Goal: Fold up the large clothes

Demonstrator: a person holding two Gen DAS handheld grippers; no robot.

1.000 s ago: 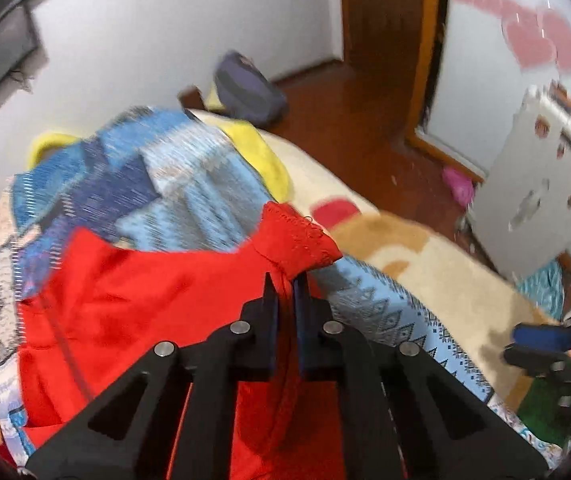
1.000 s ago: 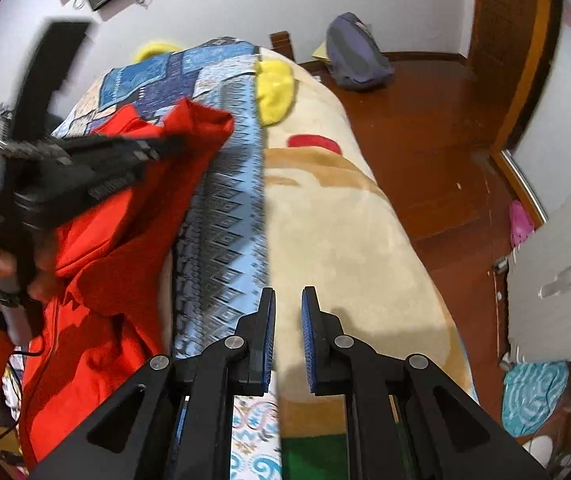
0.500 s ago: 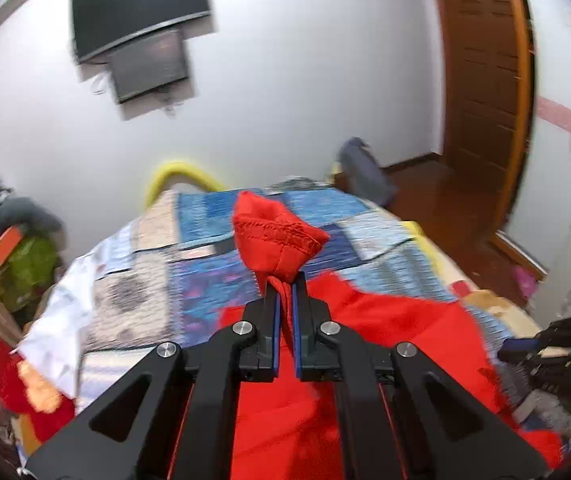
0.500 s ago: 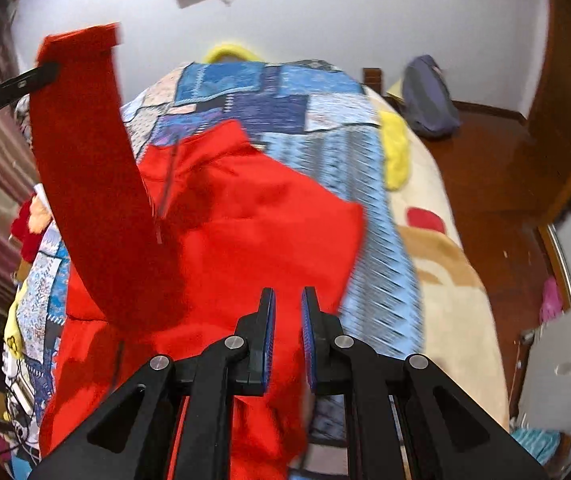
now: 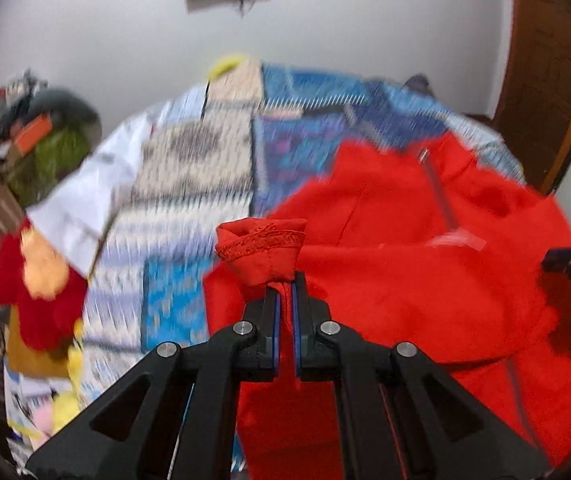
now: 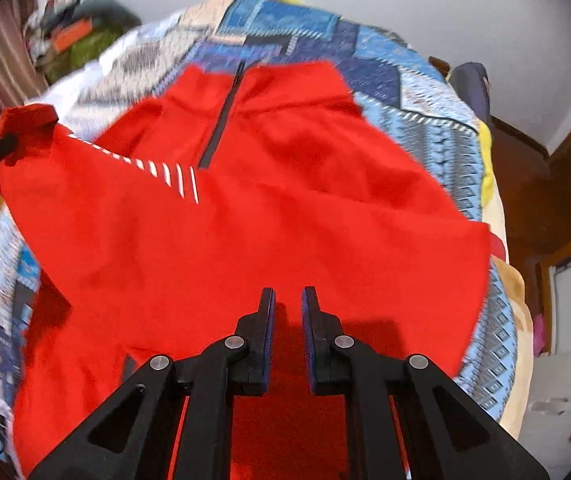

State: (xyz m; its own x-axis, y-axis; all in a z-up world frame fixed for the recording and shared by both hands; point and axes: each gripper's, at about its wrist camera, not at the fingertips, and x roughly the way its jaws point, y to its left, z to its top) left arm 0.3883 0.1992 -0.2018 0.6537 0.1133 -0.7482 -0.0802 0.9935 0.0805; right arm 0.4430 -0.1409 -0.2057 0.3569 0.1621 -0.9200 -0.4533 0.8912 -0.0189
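Barely begun: the red jacket point(image 6: 269, 208) lies spread across the bed point(image 6: 425, 120), no fold made. Left gripper point(image 5: 284, 280) pinches its cuff point(image 5: 261, 250); right gripper point(image 6: 287, 300) hangs open, empty, above the hem.

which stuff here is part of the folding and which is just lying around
In the job:
- red jacket
- its cuff, clamped in the left hand-held gripper
- right hand-held gripper, open above the jacket

Lying about:
- patchwork quilt under the jacket
- white cloth
- clutter pile by the wall
- backpack
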